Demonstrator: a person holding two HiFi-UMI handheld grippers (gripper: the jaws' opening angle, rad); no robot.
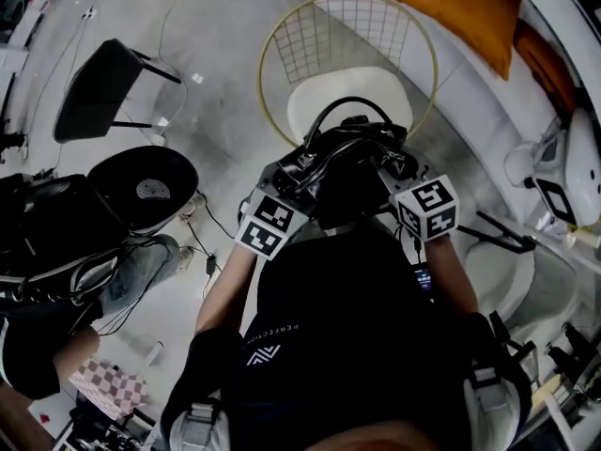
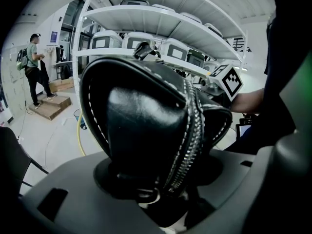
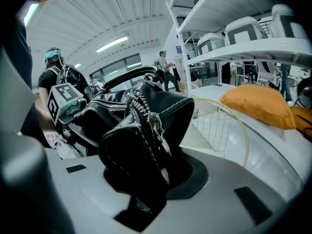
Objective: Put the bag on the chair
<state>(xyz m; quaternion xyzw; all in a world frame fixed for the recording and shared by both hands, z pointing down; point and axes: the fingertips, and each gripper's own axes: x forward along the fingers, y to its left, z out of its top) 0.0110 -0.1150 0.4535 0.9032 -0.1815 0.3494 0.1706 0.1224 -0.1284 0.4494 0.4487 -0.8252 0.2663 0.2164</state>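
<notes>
A black leather bag (image 1: 346, 169) with a zip and a curved handle hangs in the air between my two grippers. It sits just in front of the gold wire chair (image 1: 269, 53), over the near edge of the chair's white seat. My left gripper (image 1: 294, 175) is shut on the bag's left end, and the bag (image 2: 146, 130) fills the left gripper view. My right gripper (image 1: 399, 165) is shut on the right end, pinching the folded leather by the zip (image 3: 146, 130). The chair's wire back (image 3: 219, 126) shows beyond it.
An orange cushion (image 1: 465, 3) lies on a white couch behind and right of the chair. A black chair (image 1: 99, 87) and a round black disc (image 1: 146, 186) stand to the left. A seated person (image 1: 56, 336) is near left. White shelves (image 2: 146, 18) hold grey machines.
</notes>
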